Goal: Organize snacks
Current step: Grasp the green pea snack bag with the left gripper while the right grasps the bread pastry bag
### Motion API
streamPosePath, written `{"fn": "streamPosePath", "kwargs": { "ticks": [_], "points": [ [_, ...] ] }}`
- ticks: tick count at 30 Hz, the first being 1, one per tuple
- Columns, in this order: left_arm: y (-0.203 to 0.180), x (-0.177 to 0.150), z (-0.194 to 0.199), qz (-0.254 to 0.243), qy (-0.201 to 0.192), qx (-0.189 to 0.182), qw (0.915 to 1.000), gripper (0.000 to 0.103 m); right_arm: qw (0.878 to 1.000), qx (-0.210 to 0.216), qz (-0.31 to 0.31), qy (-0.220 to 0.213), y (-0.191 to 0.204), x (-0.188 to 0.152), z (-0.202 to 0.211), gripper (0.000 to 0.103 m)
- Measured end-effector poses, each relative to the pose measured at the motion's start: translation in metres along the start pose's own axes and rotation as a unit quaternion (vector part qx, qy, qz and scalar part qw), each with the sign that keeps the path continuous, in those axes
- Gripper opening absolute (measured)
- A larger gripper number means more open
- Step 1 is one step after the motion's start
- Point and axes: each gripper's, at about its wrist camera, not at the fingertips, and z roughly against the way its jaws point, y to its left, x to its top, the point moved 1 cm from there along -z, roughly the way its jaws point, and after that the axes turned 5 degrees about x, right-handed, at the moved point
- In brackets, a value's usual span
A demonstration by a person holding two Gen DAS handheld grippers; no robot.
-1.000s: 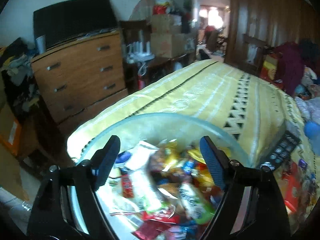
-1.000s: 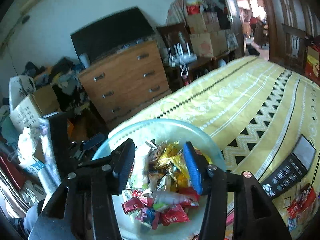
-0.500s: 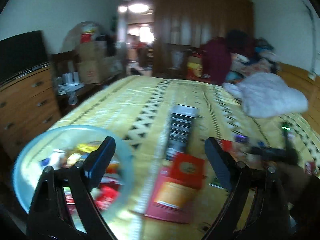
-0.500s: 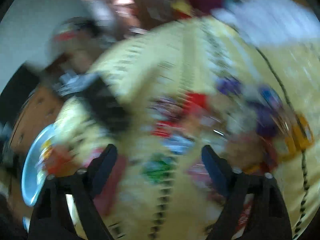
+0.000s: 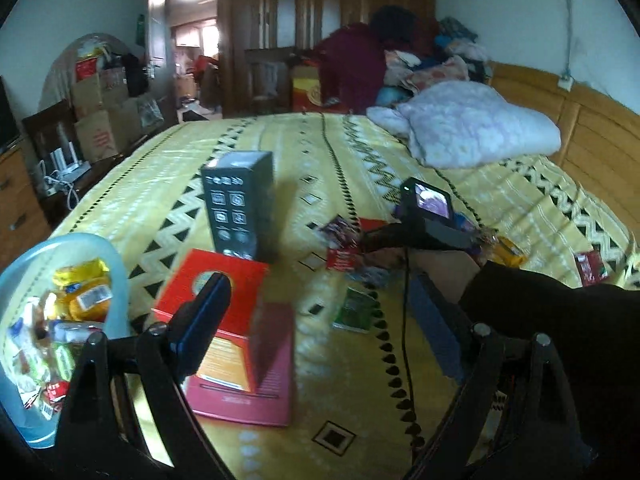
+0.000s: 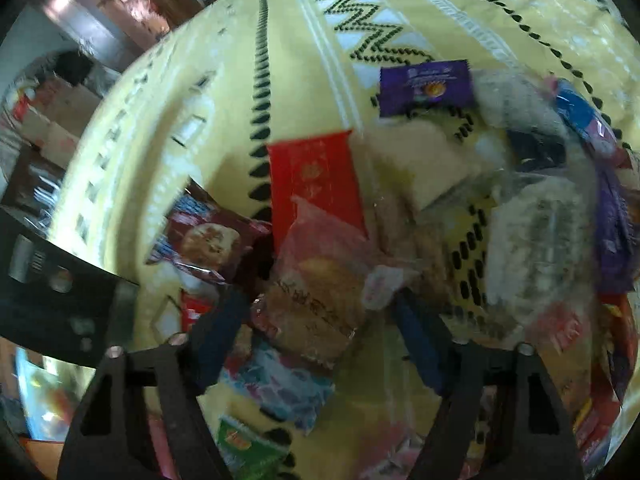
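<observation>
The left gripper [image 5: 324, 320] was seen with its black fingers spread wide and nothing between them, held above a yellow bedspread with black zigzag patterning [image 5: 160, 184]. Below its left finger a flat red cardboard box [image 5: 236, 320] lay on the bedspread, with a tall dark grey carton printed with icons [image 5: 239, 204] standing upright just beyond it. At the left edge of that view a pale blue plastic basin [image 5: 116, 276] was filled with wrapped snacks [image 5: 80, 300]. Further right, loose snack packets [image 5: 344, 248] were scattered over the bedspread, near the right gripper, which was held by a hand in a dark sleeve [image 5: 560, 320]. In the right wrist view, the right gripper [image 6: 320, 320] was pointed steeply down at that scatter, its jaws closing, with a clear-wrapped brown pastry packet [image 6: 316, 300] lying between the blue-padded fingers [image 6: 220, 336]; whether the pads were pressing on it could not be told through the blur. Around the packet were noted a red rectangular packet [image 6: 316, 176], a purple packet [image 6: 424, 88], a dark red biscuit packet [image 6: 208, 240] and a green packet [image 6: 240, 444], all lying on the bedspread.
</observation>
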Motion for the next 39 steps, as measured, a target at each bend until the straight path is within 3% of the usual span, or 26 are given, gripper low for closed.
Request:
{"fn": "streamPosePath", "kwargs": {
  "ticks": [4, 8, 11, 15, 21, 24, 26, 29, 31, 34, 39],
  "points": [
    [-0.015, -0.007, -0.006, -0.015, 0.012, -0.009, 0.9998, 0.091, 0.998, 0.039, 0.040, -0.005, -0.008, -0.015, 0.012, 0.056],
    [-0.024, -0.012, -0.025, -0.014, 0.039, -0.027, 0.9988, 0.091, 0.991, 0.083, 0.092, -0.046, -0.009, -0.037, 0.066, 0.054],
    [-0.033, -0.022, -0.053, 0.001, 0.066, -0.063, 0.9958, 0.091, 0.983, 0.103, 0.129, -0.077, -0.015, -0.059, 0.119, 0.054],
    [-0.045, -0.038, -0.109, 0.008, 0.103, -0.068, 0.9923, 0.091, 0.977, 0.116, 0.163, -0.067, -0.036, -0.098, 0.165, 0.054],
    [-0.050, -0.054, -0.178, 0.002, 0.143, -0.020, 0.9895, 0.091, 0.980, 0.073, 0.182, -0.036, -0.092, -0.141, 0.175, 0.054],
    [-0.055, -0.058, -0.193, -0.015, 0.152, -0.010, 0.9883, 0.091, 0.981, 0.095, 0.166, -0.025, -0.116, -0.146, 0.173, 0.054],
    [-0.060, -0.060, -0.200, -0.037, 0.147, 0.004, 0.9884, 0.091, 0.976, 0.099, 0.193, -0.027, -0.116, -0.150, 0.175, 0.054],
    [-0.069, -0.064, -0.212, -0.065, 0.150, 0.026, 0.9861, 0.091, 0.970, 0.111, 0.214, -0.032, -0.111, -0.149, 0.174, 0.070],
    [-0.072, -0.070, -0.217, -0.076, 0.161, 0.033, 0.9835, 0.088, 0.965, 0.107, 0.238, -0.039, -0.101, -0.148, 0.173, 0.074],
    [-0.069, -0.070, -0.212, -0.070, 0.160, 0.020, 0.9844, 0.050, 0.948, 0.091, 0.302, -0.044, -0.078, -0.151, 0.168, 0.075],
    [-0.060, -0.065, -0.192, -0.036, 0.146, 0.020, 0.9883, 0.048, 0.904, 0.037, 0.423, -0.051, -0.042, -0.166, 0.147, 0.083]
  ]
}}
